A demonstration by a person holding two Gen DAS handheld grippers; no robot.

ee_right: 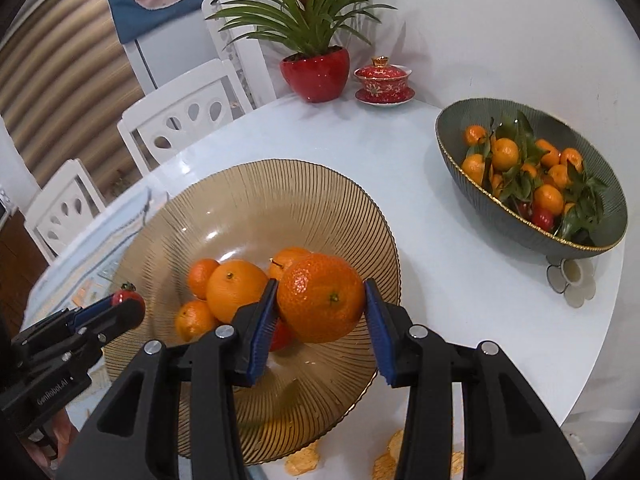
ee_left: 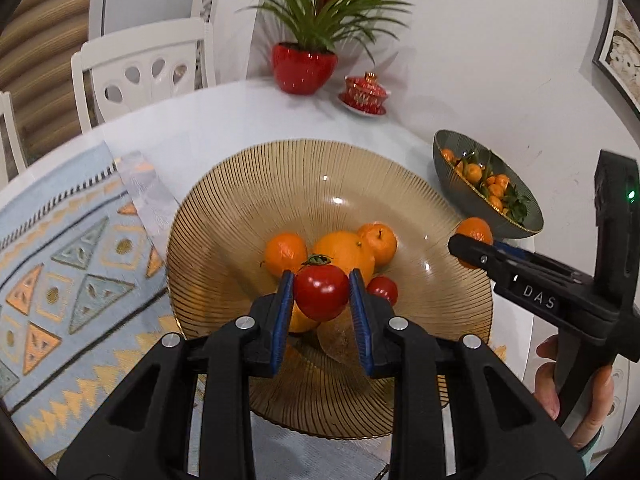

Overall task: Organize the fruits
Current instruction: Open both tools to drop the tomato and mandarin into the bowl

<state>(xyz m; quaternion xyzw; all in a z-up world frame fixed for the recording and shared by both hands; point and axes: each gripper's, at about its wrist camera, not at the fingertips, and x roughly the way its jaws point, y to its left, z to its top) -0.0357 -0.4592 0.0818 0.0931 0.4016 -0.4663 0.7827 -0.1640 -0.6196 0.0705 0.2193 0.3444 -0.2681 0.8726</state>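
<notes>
Two grips | left gripper (ee_left: 321, 300) clamps tomato (ee_left: 321, 293) | right gripper (ee_right: 321, 316) clamps orange (ee_right: 321, 297)

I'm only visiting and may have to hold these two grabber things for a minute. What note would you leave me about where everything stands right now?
Left gripper: shut on a red tomato, held above the amber glass bowl.
Right gripper: shut on an orange, also over that bowl.
In the amber bowl: several oranges and another tomato.
Green bowl, far right: small leafy mandarins and one red fruit.
Done: both fruits gripped and lifted.
Left: set each down where it belongs; which bowl I cannot tell. Then sort the rest.
</notes>
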